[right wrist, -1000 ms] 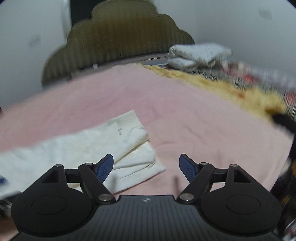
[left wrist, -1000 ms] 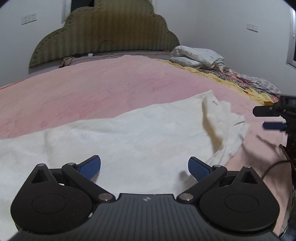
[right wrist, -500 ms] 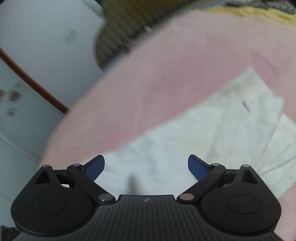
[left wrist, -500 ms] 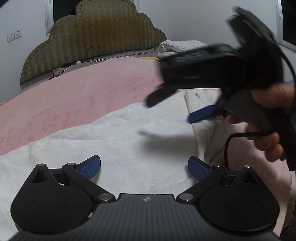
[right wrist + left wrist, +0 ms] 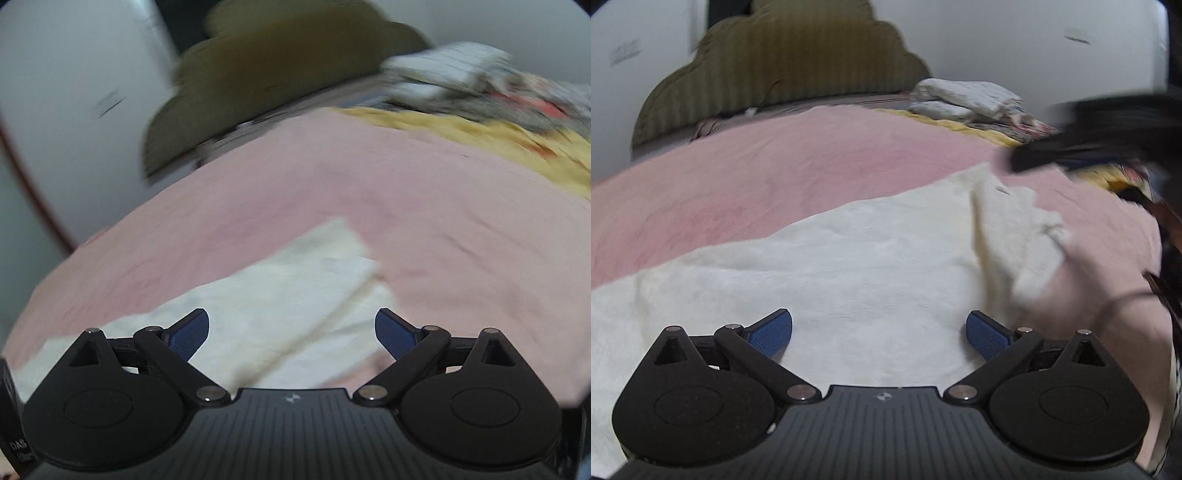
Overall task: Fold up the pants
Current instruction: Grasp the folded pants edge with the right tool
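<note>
Right gripper (image 5: 291, 330) withdrawn from over the pants since half a second ago; now seen at the far right edge of the left wrist view, blurred.

Cream pants (image 5: 849, 266) lie spread on the pink bed sheet (image 5: 775, 177), waistband end rumpled at right. Left gripper (image 5: 879, 332) hovers over the cloth, fingers spread, holding nothing. Right gripper likewise spread and empty. Olive headboard (image 5: 783, 70) at far end; folded bedding (image 5: 964, 98) far right.

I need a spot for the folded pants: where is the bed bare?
Bare pink sheet runs between the cream pants and the headboard. Crowded along the yellow blanket, where folded bedding is piled.
</note>
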Demonstrator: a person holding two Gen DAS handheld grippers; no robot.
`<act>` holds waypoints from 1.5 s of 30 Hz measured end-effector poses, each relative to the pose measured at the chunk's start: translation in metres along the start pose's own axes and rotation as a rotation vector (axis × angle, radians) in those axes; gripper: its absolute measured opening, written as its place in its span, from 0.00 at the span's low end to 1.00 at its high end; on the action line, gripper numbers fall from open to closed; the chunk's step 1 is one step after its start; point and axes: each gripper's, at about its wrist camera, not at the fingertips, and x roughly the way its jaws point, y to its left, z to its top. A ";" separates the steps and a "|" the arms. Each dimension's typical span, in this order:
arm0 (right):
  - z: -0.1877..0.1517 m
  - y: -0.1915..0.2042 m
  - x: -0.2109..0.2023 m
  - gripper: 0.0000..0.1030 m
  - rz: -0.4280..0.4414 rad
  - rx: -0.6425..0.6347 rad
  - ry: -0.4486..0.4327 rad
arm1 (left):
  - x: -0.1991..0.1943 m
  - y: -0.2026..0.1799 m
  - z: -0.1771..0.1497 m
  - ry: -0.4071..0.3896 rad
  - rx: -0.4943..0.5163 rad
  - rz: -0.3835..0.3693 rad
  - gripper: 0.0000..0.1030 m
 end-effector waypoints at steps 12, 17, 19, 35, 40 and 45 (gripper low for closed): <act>-0.006 0.008 0.057 0.98 -0.501 -0.454 0.150 | -0.002 0.016 -0.003 0.004 -0.081 -0.007 0.98; -0.028 -0.030 -0.012 1.00 -0.723 -0.316 0.000 | -0.012 0.016 0.003 -0.044 -0.097 -0.016 0.99; -0.029 -0.053 -0.040 1.00 -0.376 -0.008 -0.024 | -0.015 0.019 0.005 -0.064 -0.106 0.012 0.99; -0.071 -0.075 0.028 0.99 0.399 0.680 0.031 | 0.002 0.031 0.000 0.005 -0.127 0.054 0.99; -0.072 -0.090 0.040 0.67 0.295 0.789 -0.101 | 0.003 0.031 0.000 0.007 -0.128 0.052 0.99; -0.069 -0.104 0.067 0.18 0.288 0.831 -0.075 | 0.000 0.038 0.006 -0.007 -0.158 0.029 0.98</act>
